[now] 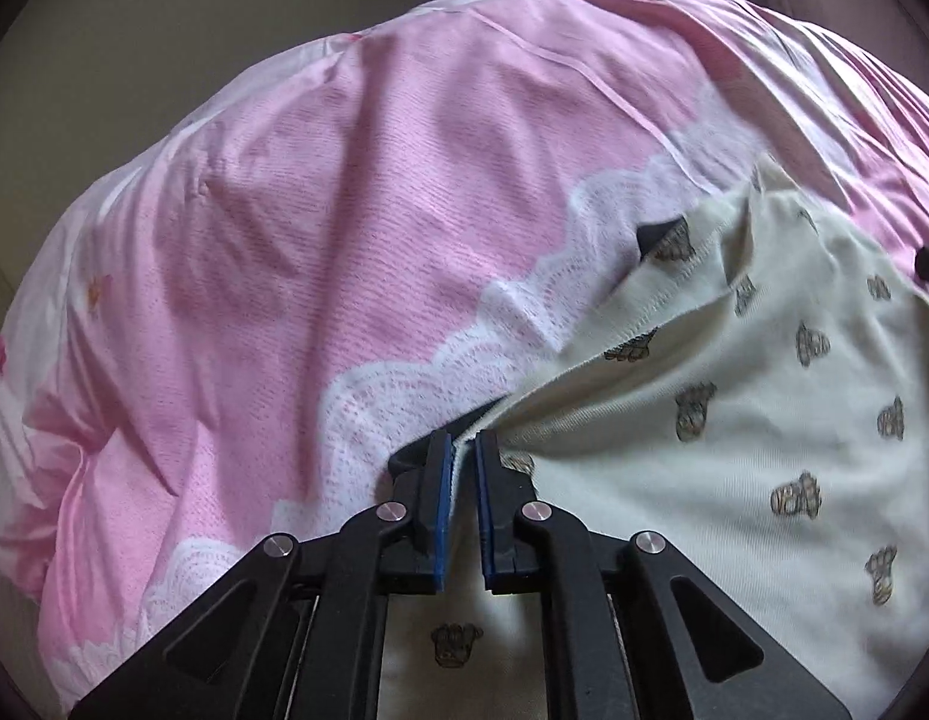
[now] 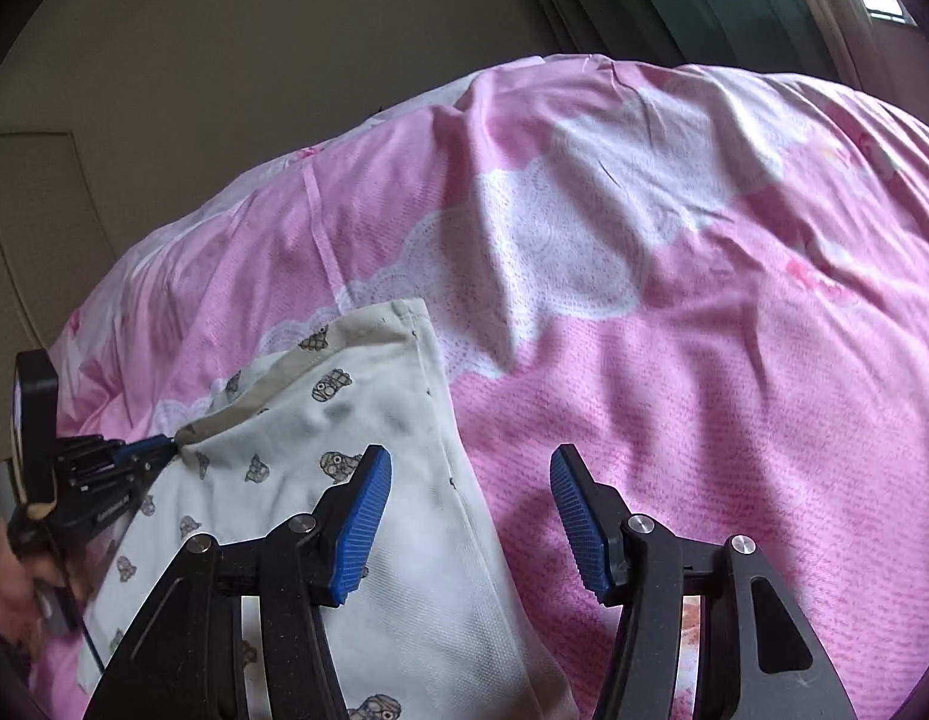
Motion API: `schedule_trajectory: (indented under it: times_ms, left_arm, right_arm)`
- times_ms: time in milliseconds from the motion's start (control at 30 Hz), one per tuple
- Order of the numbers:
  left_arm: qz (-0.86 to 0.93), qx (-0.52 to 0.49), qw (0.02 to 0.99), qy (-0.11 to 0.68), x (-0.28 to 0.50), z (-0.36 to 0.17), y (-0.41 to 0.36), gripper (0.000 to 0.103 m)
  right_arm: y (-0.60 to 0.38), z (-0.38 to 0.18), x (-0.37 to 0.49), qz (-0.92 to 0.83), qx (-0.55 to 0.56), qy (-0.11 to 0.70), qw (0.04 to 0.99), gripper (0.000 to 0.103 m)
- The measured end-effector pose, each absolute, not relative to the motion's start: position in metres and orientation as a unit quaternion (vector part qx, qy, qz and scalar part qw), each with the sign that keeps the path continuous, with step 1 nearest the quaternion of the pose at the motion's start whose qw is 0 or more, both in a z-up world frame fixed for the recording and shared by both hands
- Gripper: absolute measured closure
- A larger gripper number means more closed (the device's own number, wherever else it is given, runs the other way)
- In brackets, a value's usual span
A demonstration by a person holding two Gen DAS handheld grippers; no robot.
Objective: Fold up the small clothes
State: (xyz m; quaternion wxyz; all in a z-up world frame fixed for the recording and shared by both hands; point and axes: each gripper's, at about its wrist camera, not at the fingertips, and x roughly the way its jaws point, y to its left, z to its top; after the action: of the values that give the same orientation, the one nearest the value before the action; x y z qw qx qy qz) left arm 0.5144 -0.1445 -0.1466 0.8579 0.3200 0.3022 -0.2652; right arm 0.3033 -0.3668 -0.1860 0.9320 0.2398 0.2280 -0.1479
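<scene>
Left wrist view: left gripper jaws nearly closed, pinching the edge of the cream printed garment, fabric visible between the blue pads. Garment spreads from the jaws toward 3 o'clock, lying on the pink bedspread, which fills 9 to 12 o'clock. Right wrist view: right gripper jaws about half apart, nothing between them, pads touching no cloth; left finger over the garment, right finger over bare bedspread. Garment runs 6 to 10 o'clock. Left gripper at 9 o'clock, clamped on the garment's hem, a hand behind it.
</scene>
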Motion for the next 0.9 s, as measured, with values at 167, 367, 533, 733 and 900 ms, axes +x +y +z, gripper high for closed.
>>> schedule_trajectory:
  times_ms: [167, 367, 533, 733, 900]
  left_arm:
    - [-0.257, 0.324, 0.862, 0.293, 0.512, -0.134, -0.146, 0.091]
    - [-0.289, 0.271, 0.860, 0.321, 0.493, -0.129, -0.134, 0.089]
    - [-0.321, 0.283, 0.848, 0.312, 0.481, -0.129, -0.159, 0.087]
    - [-0.389, 0.341, 0.807, 0.284, 0.463, -0.128, -0.214, 0.083]
    - [-0.384, 0.377, 0.792, 0.289, 0.465, -0.138, -0.232, 0.082]
  right_arm:
    - [-0.374, -0.193, 0.299, -0.136, 0.266, 0.227, 0.927, 0.047]
    - [-0.379, -0.191, 0.296, -0.116, 0.284, 0.228, 0.924, 0.047]
    - [-0.380, -0.191, 0.295, -0.116, 0.289, 0.223, 0.924, 0.047]
    - [-0.387, -0.198, 0.296, -0.106, 0.309, 0.229, 0.917, 0.047]
    - [-0.389, -0.201, 0.297, -0.099, 0.316, 0.230, 0.915, 0.046]
